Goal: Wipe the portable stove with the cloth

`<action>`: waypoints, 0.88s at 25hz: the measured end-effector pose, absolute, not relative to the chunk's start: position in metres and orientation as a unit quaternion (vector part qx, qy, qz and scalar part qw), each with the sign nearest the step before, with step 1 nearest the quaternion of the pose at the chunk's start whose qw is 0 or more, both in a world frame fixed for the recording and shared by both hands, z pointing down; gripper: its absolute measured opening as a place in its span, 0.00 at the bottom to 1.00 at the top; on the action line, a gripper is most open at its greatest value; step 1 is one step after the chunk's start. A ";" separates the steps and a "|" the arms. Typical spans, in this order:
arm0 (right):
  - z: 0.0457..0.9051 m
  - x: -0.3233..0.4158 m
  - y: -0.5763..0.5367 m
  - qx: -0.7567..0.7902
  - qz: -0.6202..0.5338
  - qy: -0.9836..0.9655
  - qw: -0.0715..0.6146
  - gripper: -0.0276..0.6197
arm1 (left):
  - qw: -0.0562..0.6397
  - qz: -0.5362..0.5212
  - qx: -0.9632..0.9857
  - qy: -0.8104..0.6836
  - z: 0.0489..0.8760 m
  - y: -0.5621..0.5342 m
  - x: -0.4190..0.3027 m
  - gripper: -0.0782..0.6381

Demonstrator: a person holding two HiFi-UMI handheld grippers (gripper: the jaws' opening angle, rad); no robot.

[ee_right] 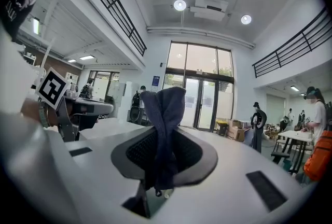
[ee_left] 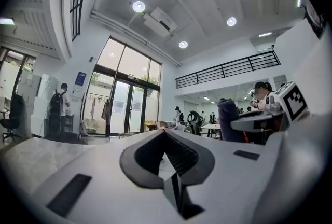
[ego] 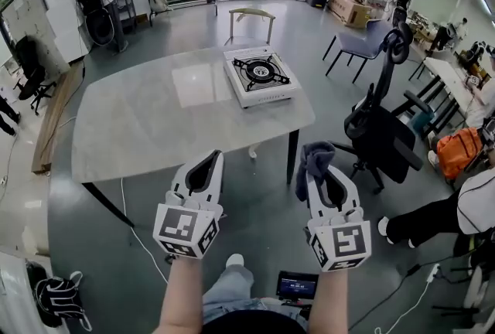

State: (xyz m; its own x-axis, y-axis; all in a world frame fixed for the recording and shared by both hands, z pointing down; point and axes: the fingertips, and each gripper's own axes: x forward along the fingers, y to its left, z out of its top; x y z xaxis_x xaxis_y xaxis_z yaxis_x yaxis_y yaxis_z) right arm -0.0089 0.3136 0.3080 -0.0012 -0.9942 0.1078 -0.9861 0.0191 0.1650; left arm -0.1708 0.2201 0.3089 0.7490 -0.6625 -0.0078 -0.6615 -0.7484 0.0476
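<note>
While holding the cloth (ee_right: 165, 114) clamped in the right gripper (ego: 323, 174), left gripper (ego: 207, 166) closed on nothing, short of the table's (ego: 155, 124) near edge: likely approach step; reach next to the portable stove (ego: 260, 75) by its far right corner.

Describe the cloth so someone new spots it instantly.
Below the big grey table's near edge, two white grippers are held side by side. The cloth is the dark blue-grey bundle pinched in the right gripper; the left gripper is shut on nothing.
</note>
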 end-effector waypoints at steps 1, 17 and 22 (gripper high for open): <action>0.307 -0.009 0.306 0.703 -0.018 -0.704 0.097 0.18 | 0.021 -0.013 0.935 -0.353 0.309 0.212 -0.172 0.12; 0.324 0.019 0.236 0.707 -0.002 -0.700 0.099 0.18 | 0.026 -0.004 0.937 -0.348 0.319 0.136 -0.146 0.12; 0.330 0.058 0.196 0.698 0.007 -0.709 0.104 0.18 | 0.029 0.001 0.932 -0.360 0.321 0.097 -0.111 0.12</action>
State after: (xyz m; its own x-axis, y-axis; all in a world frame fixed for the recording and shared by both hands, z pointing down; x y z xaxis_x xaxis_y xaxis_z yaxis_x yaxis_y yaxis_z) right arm 0.0577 0.1956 0.3303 -0.0045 -0.9875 0.1574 -0.9906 0.0260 0.1346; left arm -0.1112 0.0969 0.3207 0.7402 -0.6720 0.0222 -0.6721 -0.7385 0.0540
